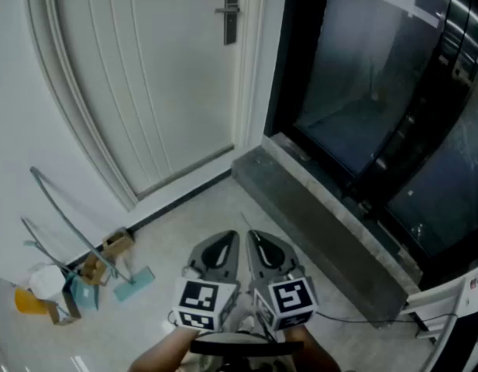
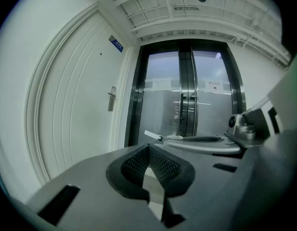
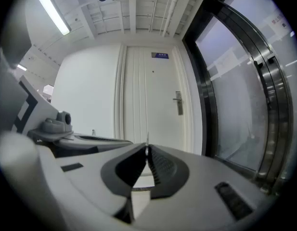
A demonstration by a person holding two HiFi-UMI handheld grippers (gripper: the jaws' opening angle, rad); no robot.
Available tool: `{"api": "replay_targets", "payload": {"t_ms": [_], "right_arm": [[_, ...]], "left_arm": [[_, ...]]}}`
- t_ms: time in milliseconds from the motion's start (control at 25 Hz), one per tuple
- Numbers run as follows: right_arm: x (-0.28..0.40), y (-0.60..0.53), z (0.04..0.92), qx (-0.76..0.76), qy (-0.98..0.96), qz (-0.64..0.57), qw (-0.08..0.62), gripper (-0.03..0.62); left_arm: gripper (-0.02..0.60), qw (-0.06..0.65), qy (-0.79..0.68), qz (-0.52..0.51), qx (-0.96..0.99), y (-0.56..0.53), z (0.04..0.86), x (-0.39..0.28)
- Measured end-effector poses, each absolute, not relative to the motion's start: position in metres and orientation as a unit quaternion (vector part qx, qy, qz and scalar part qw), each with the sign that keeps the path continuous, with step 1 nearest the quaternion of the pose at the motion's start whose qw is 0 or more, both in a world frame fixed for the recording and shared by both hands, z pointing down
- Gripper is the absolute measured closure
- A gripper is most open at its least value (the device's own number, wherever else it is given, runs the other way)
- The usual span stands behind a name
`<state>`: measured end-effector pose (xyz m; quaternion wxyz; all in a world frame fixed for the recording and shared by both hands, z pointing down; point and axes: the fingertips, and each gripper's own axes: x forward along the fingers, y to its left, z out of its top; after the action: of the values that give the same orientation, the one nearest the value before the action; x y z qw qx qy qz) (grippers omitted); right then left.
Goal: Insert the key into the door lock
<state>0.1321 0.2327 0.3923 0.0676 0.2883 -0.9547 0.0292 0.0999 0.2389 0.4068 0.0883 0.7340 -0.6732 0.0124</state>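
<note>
A white door [image 1: 146, 76] stands ahead, with its metal handle and lock plate [image 1: 231, 14] far up in the head view. The lock [image 2: 111, 98] is small and distant in the left gripper view, and the lock [image 3: 178, 103] is equally far in the right gripper view. Both grippers are held low and side by side, well short of the door. My right gripper [image 3: 147, 150] is shut on a thin key [image 3: 147, 139] whose blade pokes out past the tips; the key [image 2: 153, 136] also shows from the side. My left gripper [image 2: 149, 148] is shut with nothing in it.
Dark glass double doors [image 1: 378, 91] fill the right, behind a raised stone threshold [image 1: 316, 223]. Litter lies on the floor at the left: a bent wire frame [image 1: 68, 223], cardboard scraps [image 1: 115, 246] and a yellow item [image 1: 28, 301]. A cable [image 1: 362, 320] trails at the right.
</note>
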Motion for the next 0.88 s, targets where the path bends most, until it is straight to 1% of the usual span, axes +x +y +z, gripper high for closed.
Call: {"api": "replay_targets", "payload": {"t_ms": [320,720,880], "right_arm": [[0.133,0.233,0.396,0.289,-0.954,0.022,0.079,0.580],[0.141,0.225,0.394,0.288,-0.955,0.024,0.068,0.580],[0.150,0.218,0.395,0.287,-0.955,0.030,0.064,0.580]], "left_arm": [[0.575,0.089,-0.670,0.013,0.737,0.239,0.407,0.104],[0.575,0.100,-0.670,0.016,0.736,0.230,0.409,0.114],[0.575,0.090,-0.672,0.022,0.734,0.224,0.410,0.120]]}}
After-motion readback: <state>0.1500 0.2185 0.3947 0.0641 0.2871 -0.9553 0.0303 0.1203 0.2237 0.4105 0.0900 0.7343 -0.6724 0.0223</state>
